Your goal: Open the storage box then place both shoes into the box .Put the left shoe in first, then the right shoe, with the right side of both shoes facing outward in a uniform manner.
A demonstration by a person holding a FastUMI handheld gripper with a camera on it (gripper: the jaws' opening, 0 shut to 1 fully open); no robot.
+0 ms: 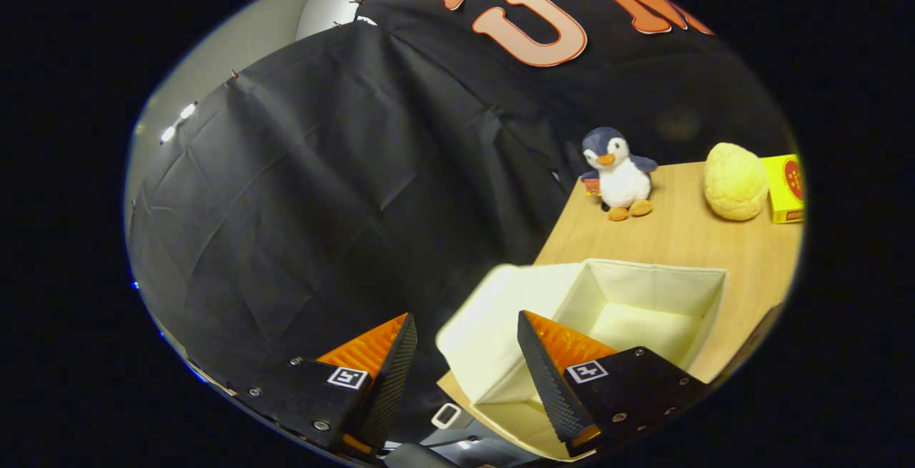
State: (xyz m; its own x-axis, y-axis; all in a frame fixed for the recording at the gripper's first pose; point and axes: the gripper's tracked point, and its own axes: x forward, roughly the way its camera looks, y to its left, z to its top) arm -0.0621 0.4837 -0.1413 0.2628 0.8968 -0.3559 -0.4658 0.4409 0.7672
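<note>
— So, what sits leftmost from where you hold it?

— The creased black cloth wall (pixel 343 189) of the booth fills that side, and my gripper (pixel 468 339) points partly at it. Its fingers stand wide apart with nothing between them; the left fingertip (pixel 402 354) hangs in front of the cloth.

— And the box?

— The cream fabric storage box (pixel 500 311), square and soft-walled, stands open on the light wooden table (pixel 672 239). Its near corner lies in the gap between my fingers, and the right fingertip (pixel 543 368) hangs over its front part. The inside that I can see is bare.

— Further right?

— Beyond the box, at the table's back edge, a small plush penguin (pixel 619 173) with a grey head, white belly and orange feet stands upright. Beside it rests a round, bumpy yellow bun-shaped thing (pixel 735 182), and just beside that a yellow carton (pixel 785 188) with a red mark on its face.
</note>
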